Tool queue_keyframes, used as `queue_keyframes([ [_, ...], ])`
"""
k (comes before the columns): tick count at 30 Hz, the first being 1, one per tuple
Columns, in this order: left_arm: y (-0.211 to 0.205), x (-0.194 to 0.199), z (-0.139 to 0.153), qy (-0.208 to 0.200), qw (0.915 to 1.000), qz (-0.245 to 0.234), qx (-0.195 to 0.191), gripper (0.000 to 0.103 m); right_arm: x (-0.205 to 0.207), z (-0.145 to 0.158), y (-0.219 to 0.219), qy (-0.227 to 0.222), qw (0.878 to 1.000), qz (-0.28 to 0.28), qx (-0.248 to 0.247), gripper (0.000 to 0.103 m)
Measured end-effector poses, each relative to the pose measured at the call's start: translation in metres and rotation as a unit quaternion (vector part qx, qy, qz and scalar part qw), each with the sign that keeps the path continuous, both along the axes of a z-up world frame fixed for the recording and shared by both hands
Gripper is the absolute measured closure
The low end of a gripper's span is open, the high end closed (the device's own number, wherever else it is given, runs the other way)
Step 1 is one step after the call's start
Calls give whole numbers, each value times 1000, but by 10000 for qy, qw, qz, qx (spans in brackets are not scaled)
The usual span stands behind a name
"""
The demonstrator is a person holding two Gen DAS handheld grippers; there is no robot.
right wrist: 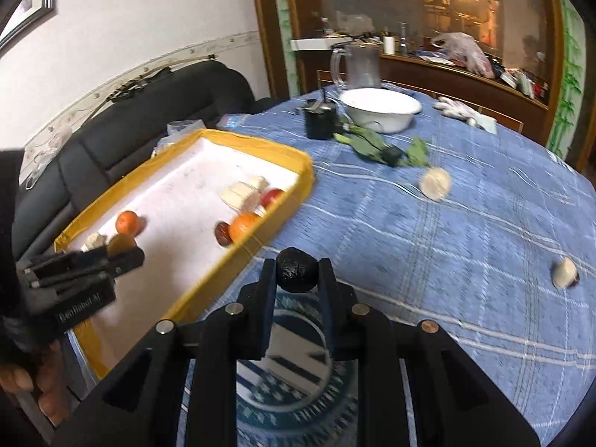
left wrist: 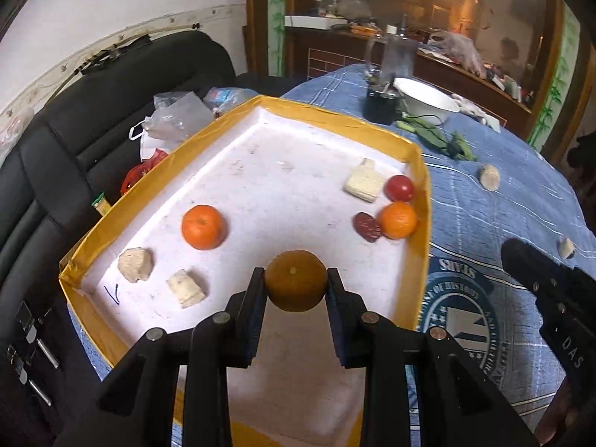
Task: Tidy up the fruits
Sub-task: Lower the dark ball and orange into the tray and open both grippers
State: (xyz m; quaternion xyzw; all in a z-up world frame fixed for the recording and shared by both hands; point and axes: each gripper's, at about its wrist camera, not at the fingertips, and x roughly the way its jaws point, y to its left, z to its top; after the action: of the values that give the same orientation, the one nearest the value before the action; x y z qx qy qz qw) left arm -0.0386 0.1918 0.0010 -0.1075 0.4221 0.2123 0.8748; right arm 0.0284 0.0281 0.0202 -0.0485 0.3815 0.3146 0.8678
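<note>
Left gripper [left wrist: 296, 285] clamps a dull orange [left wrist: 296, 280] over the yellow tray [left wrist: 422, 201], near edge — other fruit sits to the left and in the right corner. Right gripper [right wrist: 297, 273] pinches a dark round fruit [right wrist: 297, 270] above the blue cloth [right wrist: 447, 246], just beside the tray. Risk: round fruit rolling w/ a high release — or the grippers colliding.

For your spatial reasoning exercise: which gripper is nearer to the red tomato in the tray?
Left. The left gripper hovers inside the tray, below the tomato; the right gripper is outside, over the tablecloth.
</note>
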Motion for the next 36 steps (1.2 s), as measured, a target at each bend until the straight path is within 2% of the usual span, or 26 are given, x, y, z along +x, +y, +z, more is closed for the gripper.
queue_keyframes([
  [12,31,-1,-8,175,9995,258,-41,73,38,-6,72,104,9992,382,-18,79],
  [20,43,4,-8,192,9992,344,-56,73,55,-14,96,208,9986,476,-53,79],
  [36,34,2,-14,290,9993,215,-128,73,87,-22,134,208,9973,654,-257,79],
])
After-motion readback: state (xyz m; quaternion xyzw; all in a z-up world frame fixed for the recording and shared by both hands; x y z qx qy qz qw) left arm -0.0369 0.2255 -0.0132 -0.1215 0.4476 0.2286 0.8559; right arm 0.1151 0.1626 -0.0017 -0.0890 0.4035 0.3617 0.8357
